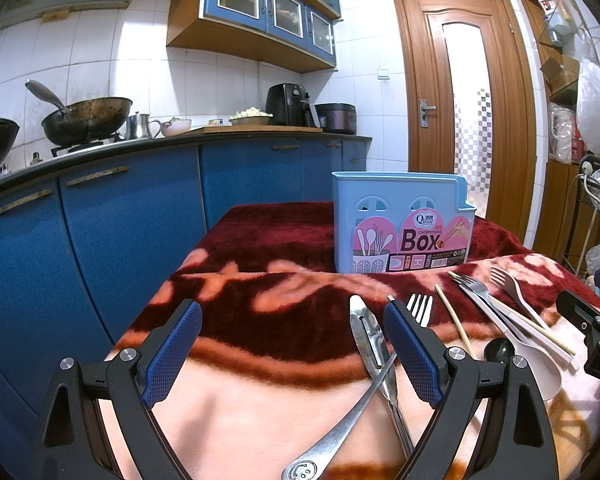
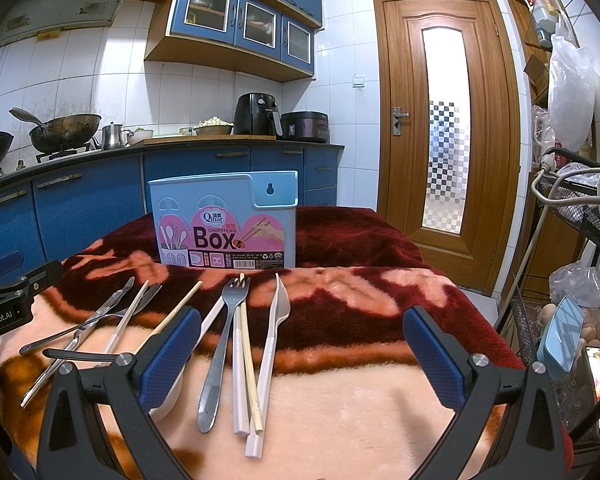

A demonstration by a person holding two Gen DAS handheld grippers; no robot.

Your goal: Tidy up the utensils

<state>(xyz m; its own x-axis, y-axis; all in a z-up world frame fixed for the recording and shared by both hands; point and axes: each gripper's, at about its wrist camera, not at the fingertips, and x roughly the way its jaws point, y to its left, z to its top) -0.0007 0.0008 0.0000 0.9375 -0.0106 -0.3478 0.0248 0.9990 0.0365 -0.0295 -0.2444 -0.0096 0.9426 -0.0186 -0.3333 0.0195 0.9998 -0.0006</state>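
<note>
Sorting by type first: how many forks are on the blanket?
3: a metal fork in the middle, a white plastic fork right of it, a second metal fork in the left pile. Fingers of the right gripper may hide more.

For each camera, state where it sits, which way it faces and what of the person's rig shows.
Left wrist: on the left gripper, facing the blue chopsticks box across the blanket; its open fingers frame the view, right gripper at the right edge.
Right wrist: on the right gripper, facing the same box; open fingers frame a metal fork, left gripper at the left edge.
Shared: box, utensils, wooden door.
</note>
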